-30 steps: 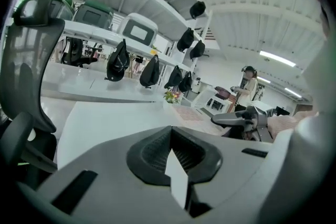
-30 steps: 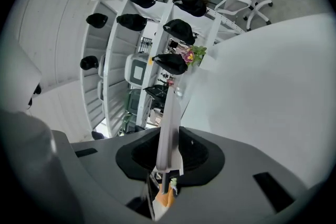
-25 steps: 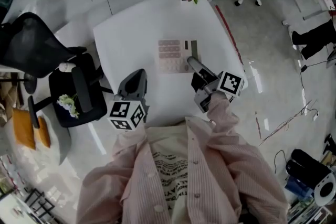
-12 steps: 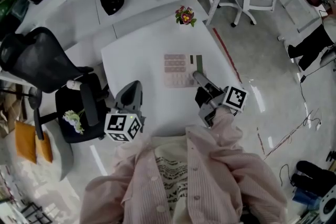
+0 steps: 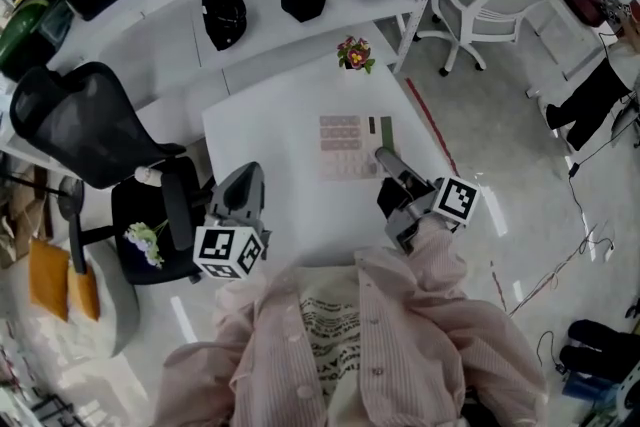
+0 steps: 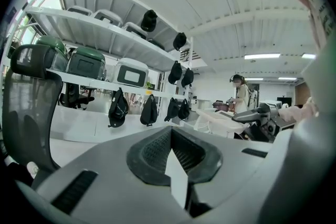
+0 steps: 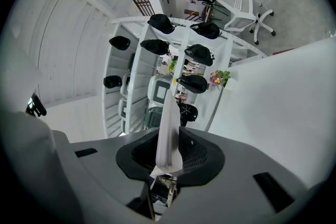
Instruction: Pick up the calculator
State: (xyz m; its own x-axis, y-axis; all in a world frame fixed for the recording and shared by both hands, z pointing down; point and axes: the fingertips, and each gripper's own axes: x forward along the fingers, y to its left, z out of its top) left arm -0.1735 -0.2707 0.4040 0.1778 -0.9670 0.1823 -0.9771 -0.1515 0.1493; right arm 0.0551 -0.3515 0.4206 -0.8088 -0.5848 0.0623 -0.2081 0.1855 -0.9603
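Observation:
The calculator (image 5: 348,147) is a flat slab with pinkish-grey keys and a dark display strip. It hangs over the white table (image 5: 260,120), held at its near right corner by my right gripper (image 5: 384,159), which is shut on it. In the right gripper view it shows edge-on as a thin pale blade (image 7: 169,118) pinched between the jaws of the right gripper (image 7: 169,157). My left gripper (image 5: 245,179) hovers at the table's near left corner, apart from the calculator. Its jaws in the left gripper view (image 6: 176,168) are shut with nothing in them.
A small pot of flowers (image 5: 353,53) stands at the table's far edge. Behind it is a white shelf (image 5: 330,20) with several black bags. A black office chair (image 5: 90,140) is at the left and a white chair (image 5: 490,0) at the far right.
Both grippers have risen, and the right one keeps its hold on the calculator. The head view has tipped up, so more of the shelf and its bags shows.

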